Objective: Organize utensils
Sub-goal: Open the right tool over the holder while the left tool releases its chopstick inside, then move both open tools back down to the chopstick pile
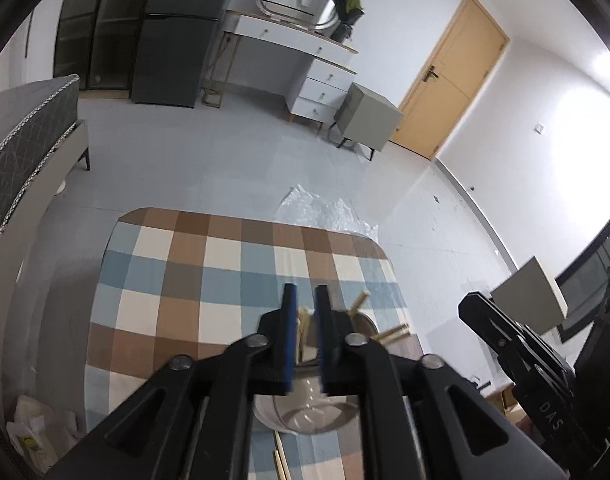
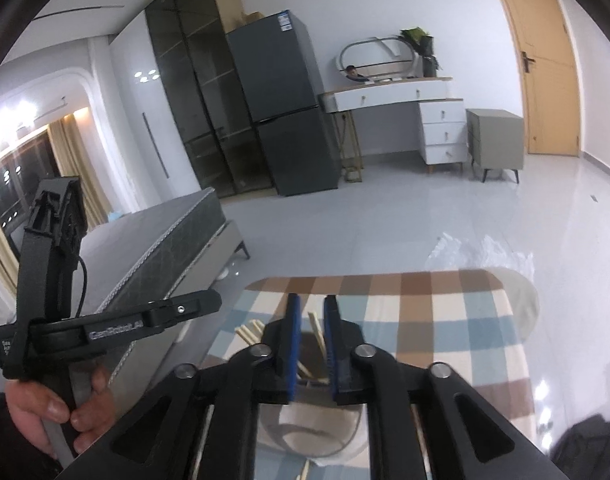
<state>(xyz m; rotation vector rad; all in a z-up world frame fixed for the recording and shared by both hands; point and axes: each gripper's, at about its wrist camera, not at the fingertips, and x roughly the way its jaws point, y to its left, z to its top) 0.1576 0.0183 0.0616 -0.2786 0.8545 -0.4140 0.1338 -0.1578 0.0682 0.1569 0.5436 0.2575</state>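
- Setting: a furnished room in a home, an open studio-style living and sleeping space.
- Bed point(image 2: 165, 236): a dark quilted mattress on a low frame stands at the left.
- Refrigerator point(image 2: 281, 100): a tall grey two-door unit stands against the far wall, beside a dark glass-fronted cabinet point(image 2: 197, 88).
- Dressing table point(image 2: 405, 96): white drawers under an oval mirror point(image 2: 379, 58), with a potted plant point(image 2: 423, 46) on top.
- Nightstand point(image 2: 495, 140): a small grey unit stands near a tan wooden door point(image 2: 545, 64).
- Floor point(image 1: 233, 160): pale glossy tiles.
- Counter point(image 1: 209, 264): covered in a blue, brown and cream checked cloth.
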